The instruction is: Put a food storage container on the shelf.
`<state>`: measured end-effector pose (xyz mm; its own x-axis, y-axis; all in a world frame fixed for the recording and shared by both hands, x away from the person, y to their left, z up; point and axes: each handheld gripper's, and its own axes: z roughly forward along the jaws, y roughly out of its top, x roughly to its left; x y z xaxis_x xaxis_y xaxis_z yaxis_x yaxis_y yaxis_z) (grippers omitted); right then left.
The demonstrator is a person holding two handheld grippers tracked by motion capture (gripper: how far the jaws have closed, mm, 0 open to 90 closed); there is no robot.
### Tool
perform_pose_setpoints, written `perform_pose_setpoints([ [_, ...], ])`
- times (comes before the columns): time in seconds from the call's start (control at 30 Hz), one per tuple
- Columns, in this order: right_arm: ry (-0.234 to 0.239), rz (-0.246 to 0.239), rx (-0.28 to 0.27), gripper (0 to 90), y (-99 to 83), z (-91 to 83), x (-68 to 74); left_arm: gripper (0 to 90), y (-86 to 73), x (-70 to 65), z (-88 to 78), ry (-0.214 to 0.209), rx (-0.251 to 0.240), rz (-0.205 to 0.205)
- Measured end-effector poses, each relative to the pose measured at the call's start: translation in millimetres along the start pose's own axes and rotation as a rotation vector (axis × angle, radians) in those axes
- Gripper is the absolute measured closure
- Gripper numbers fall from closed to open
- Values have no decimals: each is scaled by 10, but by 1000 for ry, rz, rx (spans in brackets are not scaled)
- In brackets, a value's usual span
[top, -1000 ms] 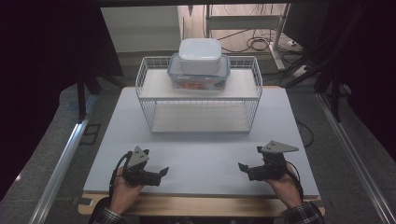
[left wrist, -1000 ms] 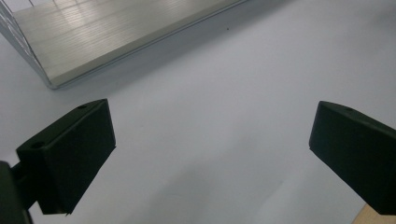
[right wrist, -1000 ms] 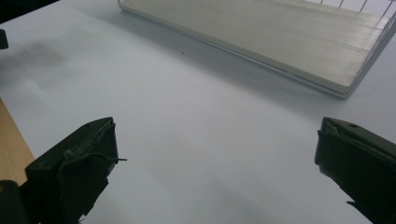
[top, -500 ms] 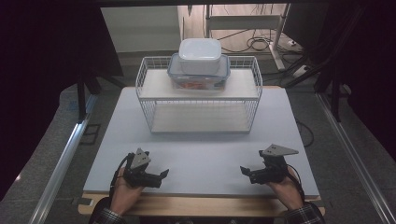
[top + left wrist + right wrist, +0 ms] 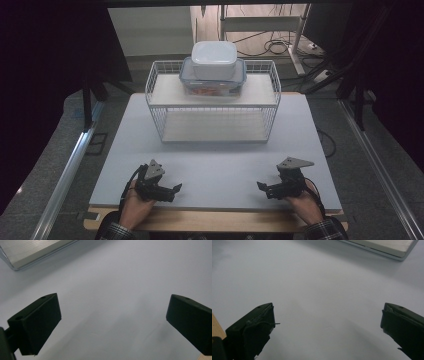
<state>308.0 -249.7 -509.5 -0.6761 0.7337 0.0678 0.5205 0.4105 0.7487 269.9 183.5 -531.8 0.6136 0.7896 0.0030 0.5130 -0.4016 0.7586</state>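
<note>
A white wire rack [image 5: 212, 102] with two shelves stands at the back of the white table [image 5: 215, 160]. On its top shelf a clear lidded container [image 5: 213, 80] holds something reddish, and a white lidded container [image 5: 214, 60] is stacked on it. My left gripper [image 5: 174, 190] rests low near the front left edge, open, with nothing between its jaws. My right gripper [image 5: 261, 187] rests near the front right edge, open and empty too. In the left gripper view the left gripper [image 5: 113, 322] has bare table between its jaws; so does the right gripper [image 5: 328, 327] in the right gripper view.
A corner of the rack's lower shelf [image 5: 32, 251] appears at the top of the left gripper view, and another corner of that shelf [image 5: 387, 247] in the right gripper view. A wooden strip [image 5: 215, 219] runs along the table's front edge. Cables [image 5: 272, 47] and metal rails [image 5: 67, 170] lie on the floor around.
Both hands have slid slightly toward the front edge of the table. Both grippers stay open; the rack and containers have not moved.
</note>
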Motion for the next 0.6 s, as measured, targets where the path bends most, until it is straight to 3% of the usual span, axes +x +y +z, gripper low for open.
perform_pose_setpoints([
  [0.2,0,-2,20,0,-16,37,2,0,-3,-6,24,-2,17,5],
  [0.6,1,-32,89,0,-53,127,35,0,-22,-11,108,0,97,24],
])
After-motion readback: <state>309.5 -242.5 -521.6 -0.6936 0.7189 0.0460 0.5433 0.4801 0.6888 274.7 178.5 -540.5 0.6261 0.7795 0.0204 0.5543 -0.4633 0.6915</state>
